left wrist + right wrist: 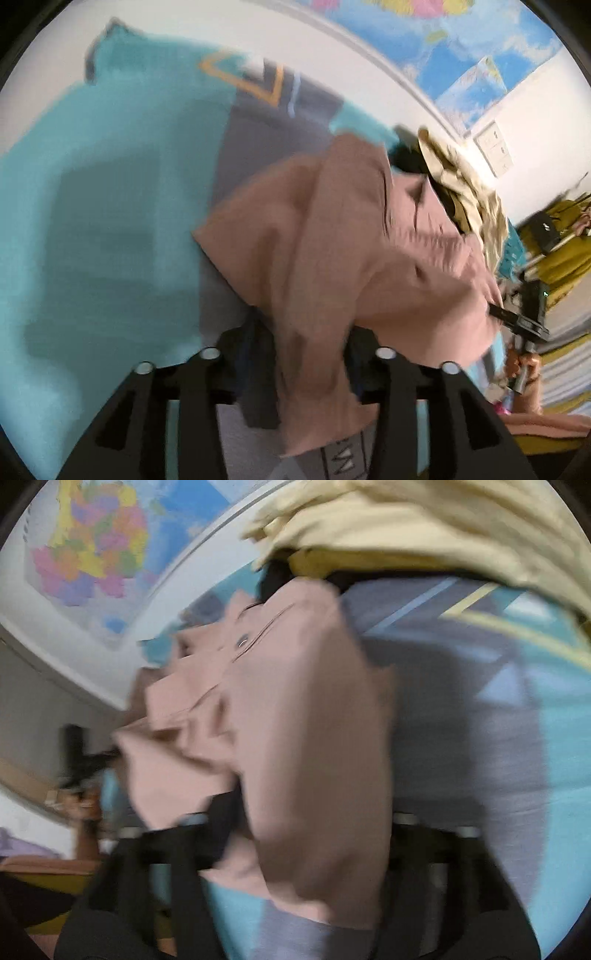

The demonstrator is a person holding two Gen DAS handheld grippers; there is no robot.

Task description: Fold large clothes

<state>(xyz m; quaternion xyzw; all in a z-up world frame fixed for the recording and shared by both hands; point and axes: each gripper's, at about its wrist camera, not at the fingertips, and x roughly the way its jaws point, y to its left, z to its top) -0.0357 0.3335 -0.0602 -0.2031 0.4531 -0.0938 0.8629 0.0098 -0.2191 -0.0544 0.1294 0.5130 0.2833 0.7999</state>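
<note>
Teal and grey bedspread with a yellow-lined triangle pattern covers the bed, its far edge running along a white wall hung with two colourful maps. To the left of the garments, the teal stretch lies bare and flat.

One dusty-pink cotton garment hangs bunched above the middle of the bed, stretched between the two tools. One cream crumpled garment is heaped beyond it, against the wall side.

Pink cloth drapes down between the fingers of the left tool, whose jaws stand about halfway apart; blur hides whether the pads press it. The right tool stands wider, pink cloth likewise falling between its fingers, its grip equally unclear.
</note>
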